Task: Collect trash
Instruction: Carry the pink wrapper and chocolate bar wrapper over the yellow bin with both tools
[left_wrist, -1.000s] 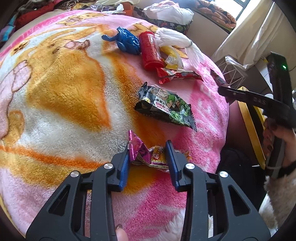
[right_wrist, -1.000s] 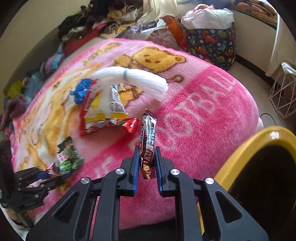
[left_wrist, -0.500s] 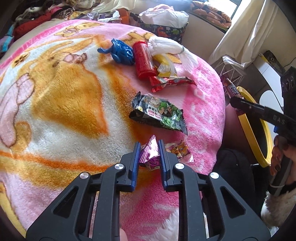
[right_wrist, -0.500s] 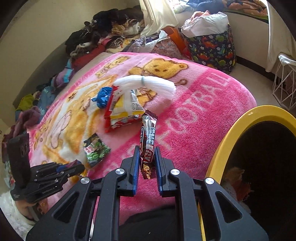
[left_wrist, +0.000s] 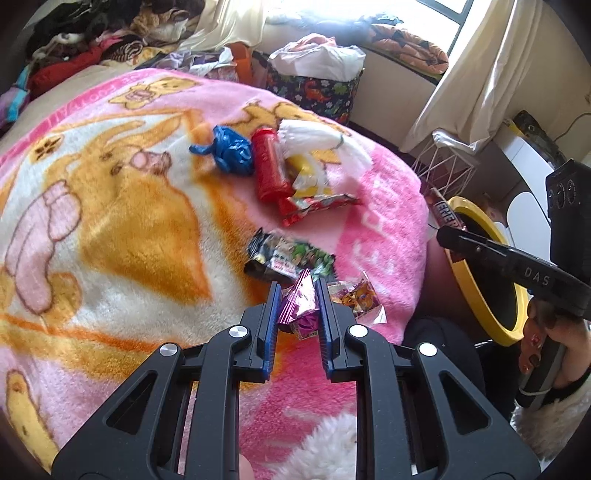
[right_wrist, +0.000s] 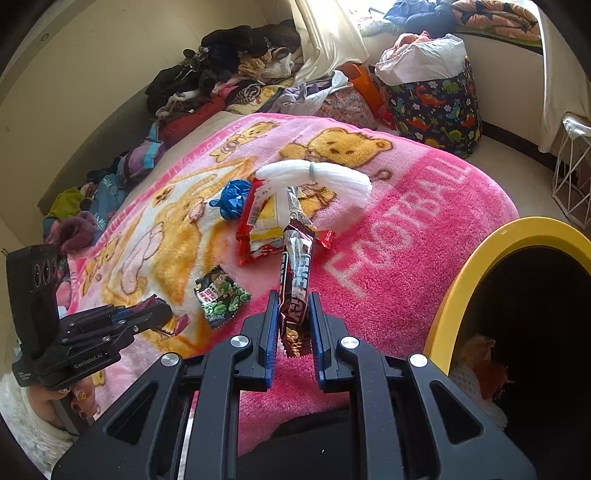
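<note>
The right gripper (right_wrist: 291, 314) grips a brown bar wrapper (right_wrist: 295, 280) reading "ENERGY", beside the yellow bin (right_wrist: 480, 258). The left gripper (left_wrist: 297, 306), marked "GenRoboAI", pinches a purple wrapper (left_wrist: 301, 306) above the blanket (right_wrist: 406, 229), which has the word "FOOTBALL". A green packet (left_wrist: 288, 256) lies just beyond it.
</note>
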